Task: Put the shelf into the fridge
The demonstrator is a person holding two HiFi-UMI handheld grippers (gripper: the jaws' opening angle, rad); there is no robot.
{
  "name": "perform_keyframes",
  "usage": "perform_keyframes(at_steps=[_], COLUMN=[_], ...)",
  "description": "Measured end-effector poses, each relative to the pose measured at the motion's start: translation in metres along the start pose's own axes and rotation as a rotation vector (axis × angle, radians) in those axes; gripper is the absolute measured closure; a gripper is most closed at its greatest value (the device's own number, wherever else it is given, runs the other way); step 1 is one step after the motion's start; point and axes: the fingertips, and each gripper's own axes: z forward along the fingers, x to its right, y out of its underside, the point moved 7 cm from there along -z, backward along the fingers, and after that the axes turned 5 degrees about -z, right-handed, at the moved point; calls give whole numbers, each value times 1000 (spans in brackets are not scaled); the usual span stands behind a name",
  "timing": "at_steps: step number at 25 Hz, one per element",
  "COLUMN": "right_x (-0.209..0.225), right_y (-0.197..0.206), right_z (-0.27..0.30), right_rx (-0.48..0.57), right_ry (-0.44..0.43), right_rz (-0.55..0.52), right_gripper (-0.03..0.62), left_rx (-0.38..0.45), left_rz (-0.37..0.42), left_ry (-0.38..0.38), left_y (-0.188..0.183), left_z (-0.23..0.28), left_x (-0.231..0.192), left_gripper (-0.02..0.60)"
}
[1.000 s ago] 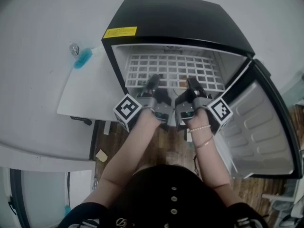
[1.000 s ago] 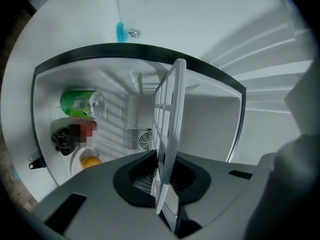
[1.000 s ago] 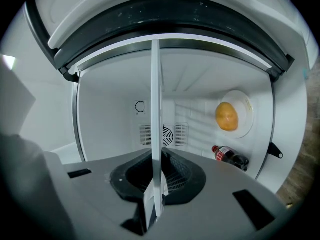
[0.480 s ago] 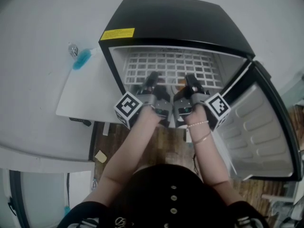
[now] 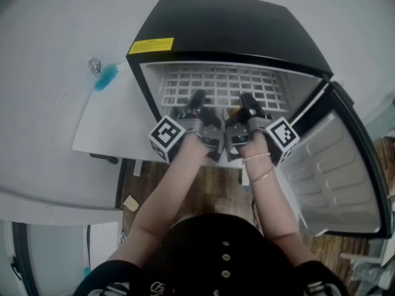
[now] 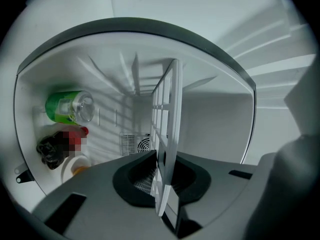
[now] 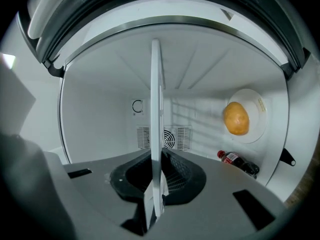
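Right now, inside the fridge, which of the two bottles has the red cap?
The dark bottle that lies next to the plate. The other bottle is green with a clear end, and no red shows on it.

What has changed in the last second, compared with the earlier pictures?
The left hand-held gripper and the right hand-held gripper pushed the white grid shelf slightly deeper into the fridge. Both stay shut on its front edge; the fridge door stays open.
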Motion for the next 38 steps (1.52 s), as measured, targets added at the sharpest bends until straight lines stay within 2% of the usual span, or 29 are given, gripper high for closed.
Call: perform_keyframes(at_steps=[26, 33, 38], right_x=[4, 5, 3], right_y=[-8, -7, -4], right_z=[23, 21, 11], right_rx=[-25, -67, -78], right_ry=[-28, -53, -39], right_rz=[-19, 14, -9], right_gripper=[560, 559, 557], left_rx=[6, 66, 57], left_rz=[8, 40, 37], left_ry=[-14, -30, -36], left_y=[-8, -9, -4], left_z=[20, 6, -4], left_x=[-4, 2, 6], left_gripper=[540, 540, 539])
